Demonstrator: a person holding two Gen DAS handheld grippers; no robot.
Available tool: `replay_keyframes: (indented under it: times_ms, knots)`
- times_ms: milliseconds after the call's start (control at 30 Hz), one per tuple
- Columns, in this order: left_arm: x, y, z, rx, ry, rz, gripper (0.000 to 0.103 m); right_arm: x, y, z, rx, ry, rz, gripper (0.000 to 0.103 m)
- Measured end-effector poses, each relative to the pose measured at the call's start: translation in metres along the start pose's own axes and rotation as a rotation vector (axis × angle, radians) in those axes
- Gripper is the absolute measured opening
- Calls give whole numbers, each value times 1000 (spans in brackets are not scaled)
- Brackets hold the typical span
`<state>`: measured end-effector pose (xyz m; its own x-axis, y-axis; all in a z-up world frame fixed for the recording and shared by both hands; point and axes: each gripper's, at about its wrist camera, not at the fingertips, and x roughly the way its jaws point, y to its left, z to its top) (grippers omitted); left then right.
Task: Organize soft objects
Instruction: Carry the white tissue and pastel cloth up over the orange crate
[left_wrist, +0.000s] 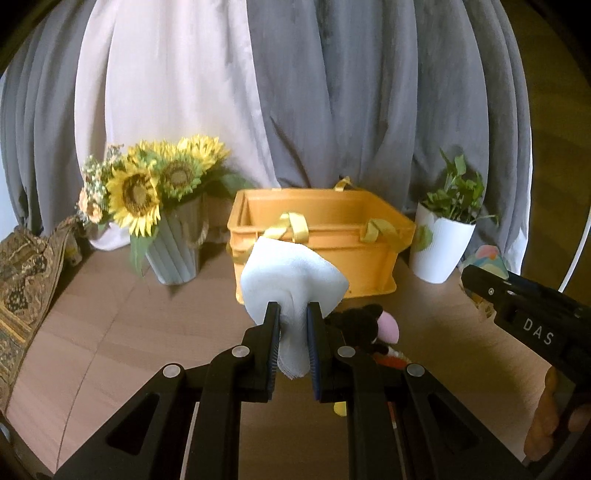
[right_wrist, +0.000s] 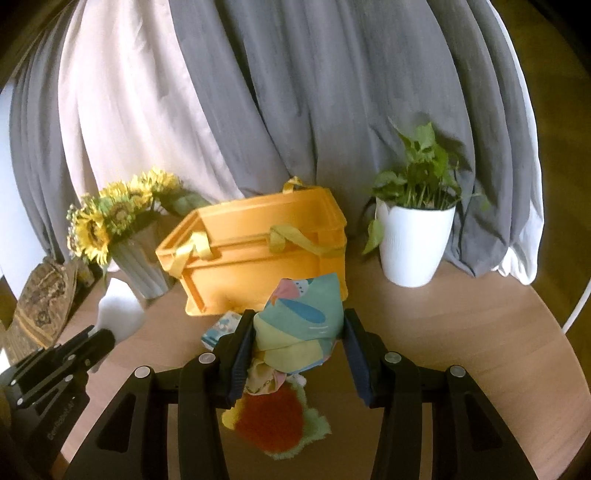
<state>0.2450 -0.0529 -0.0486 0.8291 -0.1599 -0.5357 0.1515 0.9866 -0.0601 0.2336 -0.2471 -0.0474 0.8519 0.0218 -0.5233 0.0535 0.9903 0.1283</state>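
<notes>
Left gripper (left_wrist: 292, 317) fingers clamp a white cloth (left_wrist: 291, 280); right gripper (right_wrist: 301, 332) fingers clamp a pastel patterned cloth (right_wrist: 301, 325), both frame centre, before the yellow crate (left_wrist: 317, 251).

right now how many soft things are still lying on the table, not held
At least 3: a black plush toy in front of the yellow crate, a red and green fuzzy piece under the right jaws, and a small blue printed cloth by the crate. More may be hidden.
</notes>
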Motion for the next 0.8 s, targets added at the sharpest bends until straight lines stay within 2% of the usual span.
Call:
replay_keyframes:
  times_ms: [800]
  knots:
    - [4,15,54,25,-135,-34,15,0,21,50,19,-154,12,47]
